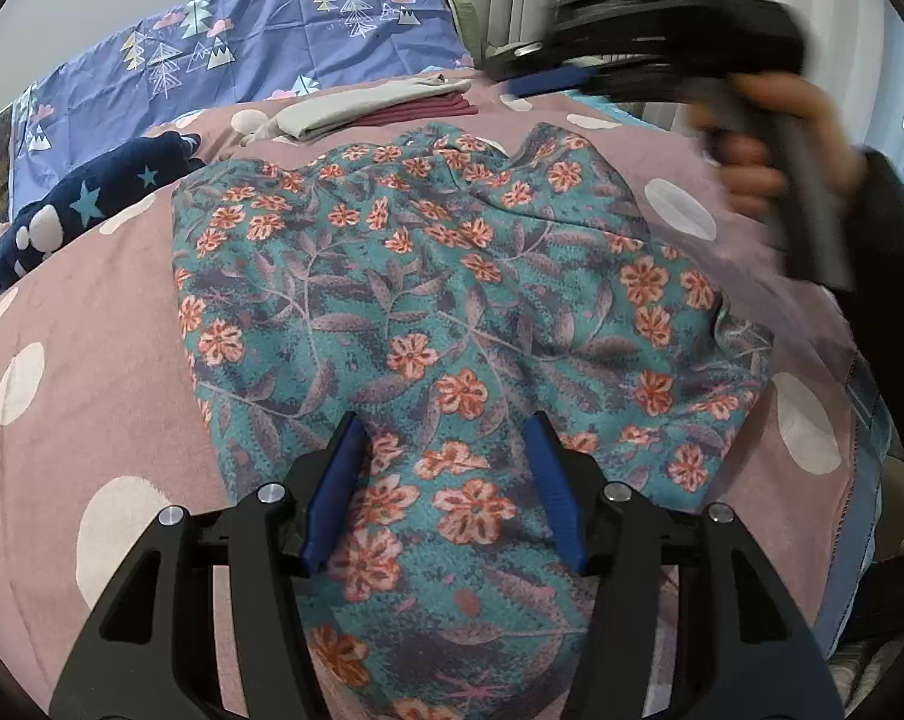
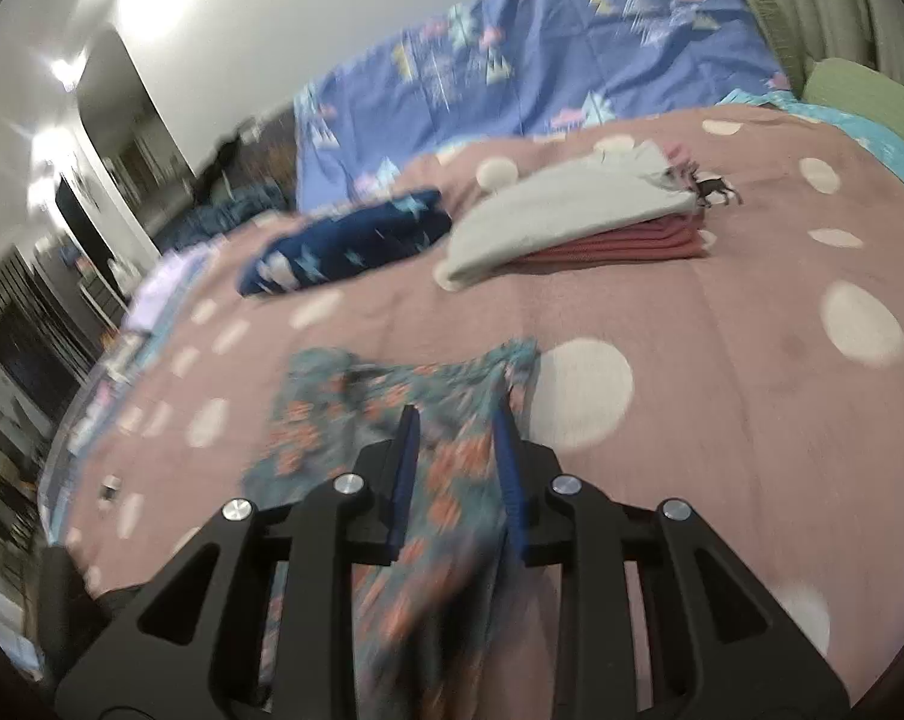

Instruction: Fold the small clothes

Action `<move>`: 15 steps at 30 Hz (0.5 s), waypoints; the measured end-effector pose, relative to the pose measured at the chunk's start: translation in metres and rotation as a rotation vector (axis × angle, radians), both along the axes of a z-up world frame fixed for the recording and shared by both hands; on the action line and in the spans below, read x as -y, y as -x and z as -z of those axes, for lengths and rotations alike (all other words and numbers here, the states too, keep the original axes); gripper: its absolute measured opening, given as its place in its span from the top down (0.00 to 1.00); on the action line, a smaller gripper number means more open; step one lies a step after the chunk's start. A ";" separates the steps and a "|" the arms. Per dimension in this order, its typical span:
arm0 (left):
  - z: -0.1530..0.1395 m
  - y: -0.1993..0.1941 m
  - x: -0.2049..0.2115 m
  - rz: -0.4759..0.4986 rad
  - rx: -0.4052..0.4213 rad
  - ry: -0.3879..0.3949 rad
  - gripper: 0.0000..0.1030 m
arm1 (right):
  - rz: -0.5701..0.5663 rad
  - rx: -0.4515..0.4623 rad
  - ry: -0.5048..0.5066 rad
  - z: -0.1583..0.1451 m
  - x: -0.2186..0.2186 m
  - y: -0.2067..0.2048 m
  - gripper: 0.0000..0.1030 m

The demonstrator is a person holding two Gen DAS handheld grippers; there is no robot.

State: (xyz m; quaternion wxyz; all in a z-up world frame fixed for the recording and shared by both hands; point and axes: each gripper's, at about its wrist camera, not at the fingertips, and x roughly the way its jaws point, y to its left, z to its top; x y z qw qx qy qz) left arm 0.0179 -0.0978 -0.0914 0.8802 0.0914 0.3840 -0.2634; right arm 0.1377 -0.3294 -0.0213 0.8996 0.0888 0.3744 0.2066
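Observation:
A teal floral garment (image 1: 452,312) lies spread and wrinkled on the pink dotted bedspread (image 1: 92,312). My left gripper (image 1: 443,426) is open above its near part, blue fingers apart with cloth showing between them. My right gripper (image 2: 455,414) is open too, hovering over the far edge of the same garment (image 2: 392,420); this view is blurred by motion. The right gripper also shows blurred at the upper right of the left wrist view (image 1: 680,42), held by a hand.
A folded stack, grey cloth (image 2: 572,216) on maroon cloth (image 2: 632,246), lies at the back of the bed. A navy star-print garment (image 1: 92,204) lies at the left. A purple tree-print pillow (image 1: 260,42) stands behind. The bed edge runs along the right.

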 end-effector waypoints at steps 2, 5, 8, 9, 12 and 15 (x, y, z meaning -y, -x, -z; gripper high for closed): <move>0.000 0.000 0.000 0.000 0.000 0.002 0.45 | -0.019 -0.039 0.017 0.010 -0.004 -0.021 0.74; 0.000 0.000 0.000 0.000 0.007 -0.010 0.45 | -0.061 -0.117 0.024 0.029 -0.010 -0.050 0.78; 0.000 0.001 0.002 -0.001 0.013 -0.020 0.45 | -0.089 -0.114 0.008 0.030 -0.012 -0.054 0.96; 0.000 0.002 0.003 -0.002 0.016 -0.022 0.44 | -0.087 -0.065 -0.017 0.021 -0.010 -0.050 0.96; -0.001 0.003 0.005 -0.010 0.028 -0.029 0.44 | -0.065 0.025 -0.090 0.001 0.001 -0.043 0.97; -0.002 0.007 0.006 -0.027 0.042 -0.037 0.42 | 0.011 0.001 0.008 0.022 0.003 -0.068 1.00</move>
